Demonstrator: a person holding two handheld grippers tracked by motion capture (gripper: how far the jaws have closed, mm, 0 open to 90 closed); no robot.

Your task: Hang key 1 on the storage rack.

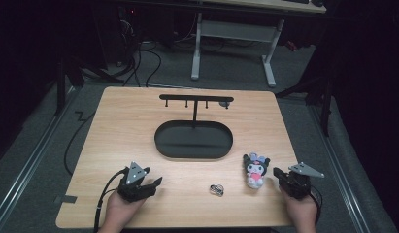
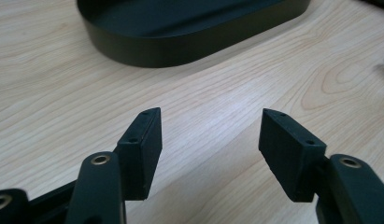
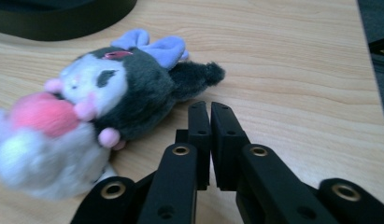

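I am holding my right gripper (image 1: 280, 175) near the table's (image 1: 119, 121) front right corner with its jaws pressed together and gripping nothing; in the right gripper view the two black pads (image 3: 199, 135) are meeting face to face. I am holding my left gripper (image 1: 149, 185) near the front left corner with its jaws standing wide apart over bare wood and nothing between them.

The plush toy (image 1: 255, 171) is lying just beside my right gripper on its left, toward the table's middle, not visibly touching it. Its long axis is running roughly front to back, head and purple bow toward the far edge, white body and pink heart toward the front edge. My right hand is by far the nearer; my left is well apart from the toy. I judge that a grasp would require the right jaws to open first and then close across the toy's body from the right.

The right gripper view is showing the plush toy (image 3: 94, 109) lying on its side and its black ear tuft close by the jaw tips. The high view is showing what the gripper views are not: a small metal keyring (image 1: 217, 189) near the front edge between my two hands, and the black hanger stand (image 1: 193, 99) rising from its oval tray (image 1: 193, 140) at mid-table.
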